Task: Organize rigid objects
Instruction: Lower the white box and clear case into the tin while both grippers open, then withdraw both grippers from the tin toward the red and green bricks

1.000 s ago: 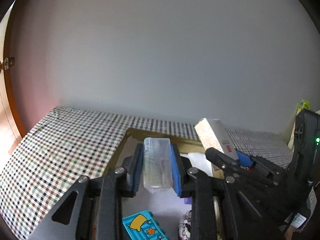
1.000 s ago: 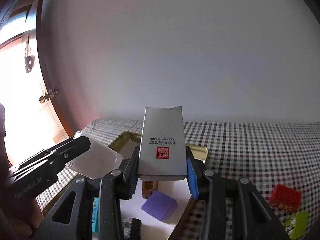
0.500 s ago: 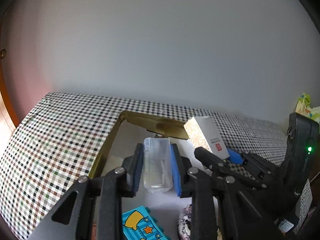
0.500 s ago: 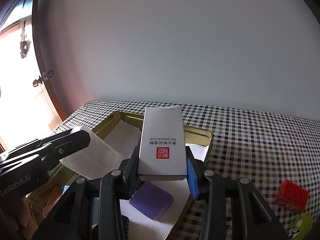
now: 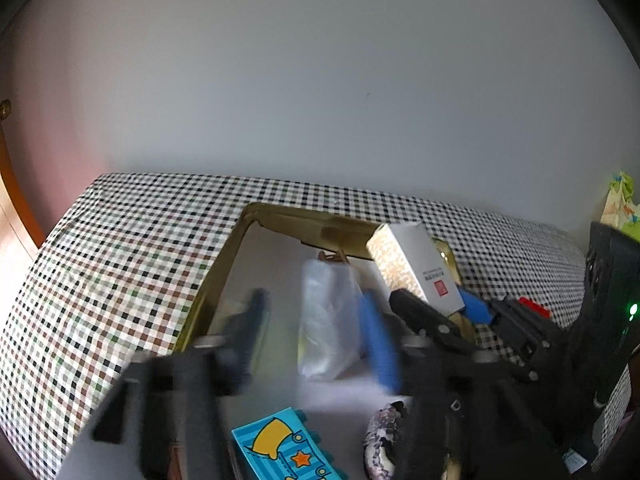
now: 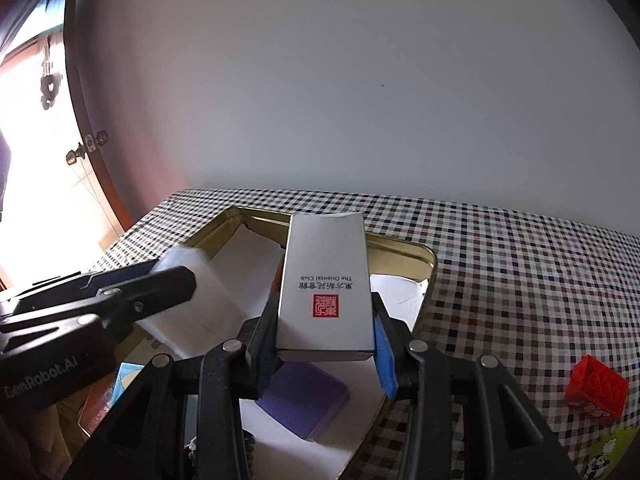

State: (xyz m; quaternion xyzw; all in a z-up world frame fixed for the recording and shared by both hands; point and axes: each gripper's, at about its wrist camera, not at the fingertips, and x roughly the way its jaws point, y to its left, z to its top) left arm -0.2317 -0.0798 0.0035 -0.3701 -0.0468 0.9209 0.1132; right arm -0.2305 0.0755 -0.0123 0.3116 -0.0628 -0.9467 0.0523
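A clear plastic box sits upright and blurred between the fingers of my left gripper, over the white-lined gold tin. The left jaws are opening: the left pad stands off the box, the blue right pad is close beside it. My right gripper is shut on a silver carton with a red seal, held above the tin's right half. In the left wrist view the carton and right gripper are just to the right. The right wrist view shows the left gripper with the clear box.
Inside the tin lie a blue toy brick, a purple block and a patterned object. A red brick and a green-yellow item lie on the checked cloth to the right. A wall stands behind the table, a door at the left.
The left jaws have spread away from the clear box, which they gripped before. Both grippers have sunk a little toward the tin. The right grip on the carton is unchanged.
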